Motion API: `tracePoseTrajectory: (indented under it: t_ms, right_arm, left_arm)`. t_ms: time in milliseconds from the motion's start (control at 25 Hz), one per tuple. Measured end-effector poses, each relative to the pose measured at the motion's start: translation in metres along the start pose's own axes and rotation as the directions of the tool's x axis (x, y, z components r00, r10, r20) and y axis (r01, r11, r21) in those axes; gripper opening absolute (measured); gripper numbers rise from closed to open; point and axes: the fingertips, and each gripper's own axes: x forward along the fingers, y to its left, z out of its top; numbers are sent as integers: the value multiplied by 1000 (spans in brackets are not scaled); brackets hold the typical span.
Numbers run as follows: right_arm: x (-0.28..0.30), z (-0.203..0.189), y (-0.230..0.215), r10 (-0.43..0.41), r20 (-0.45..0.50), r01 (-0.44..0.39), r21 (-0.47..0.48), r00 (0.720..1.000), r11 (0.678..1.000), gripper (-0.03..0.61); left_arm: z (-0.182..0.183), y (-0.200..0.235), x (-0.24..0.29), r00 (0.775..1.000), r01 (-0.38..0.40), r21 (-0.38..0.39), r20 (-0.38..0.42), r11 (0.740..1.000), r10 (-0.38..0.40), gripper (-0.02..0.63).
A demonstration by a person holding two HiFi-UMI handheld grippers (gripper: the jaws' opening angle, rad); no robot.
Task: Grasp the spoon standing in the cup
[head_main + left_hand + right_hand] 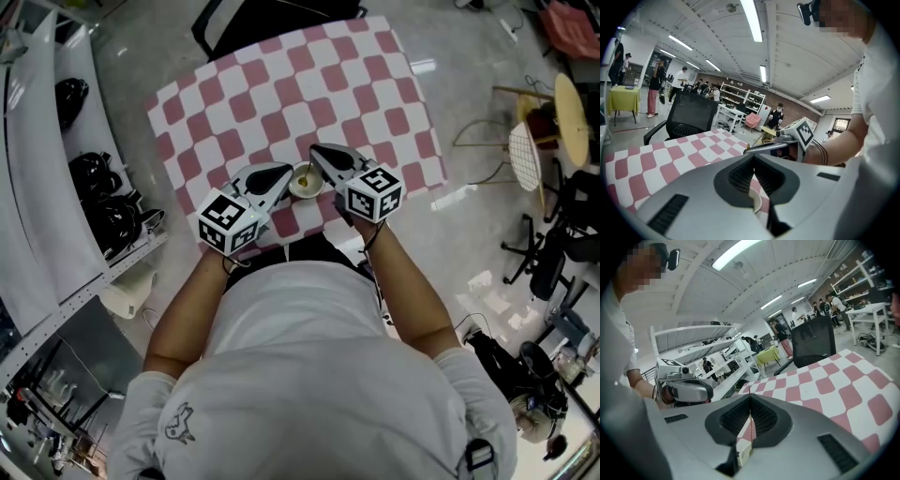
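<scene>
The jaws of my right gripper [750,399] are pressed together, and in the right gripper view a thin gold line runs down the seam between them. I take that to be the handle of the slim gold-coloured metal spoon [306,177], pinched edge-on. Directly below those jaws sits the small round cream cup [292,187], and the spoon stands in it with its bowl down inside. The jaws of my left gripper [754,159] are also closed, with nothing between them. The cup's rim shows just under and beyond their tips, so that gripper is just beside the cup on the side away from the right one. To do this grasp well, I judge that I should keep the pinch high on the handle and square across it. I should press firmly, because a thin handle can twist in the pads, and avoid pushing sideways so the light cup does not tip. The left jaws are close enough to steady the cup wall if it rocks. Under both jaws lies the counter with its red-and-white chequered cloth [281,84], and a black office chair [691,115] stands at its far edge, well beyond the jaws. I count one spoon, one cup, two grippers, one counter and one chair at the counter.
</scene>
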Motion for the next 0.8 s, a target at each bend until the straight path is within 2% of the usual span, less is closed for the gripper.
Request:
tracePoseTrajectory:
  t_ms: [320,800]
  right_arm:
    - [-14,32,33,-25,75,27,-17,997,999,32]
    - [-39,78,105,-70,204,93,-106,976,990,32]
  left_arm:
    - [21,-5,-27,999,20,54,38,998,-22,11]
    - [66,-30,-74,990,64,162,113,985,-83,11]
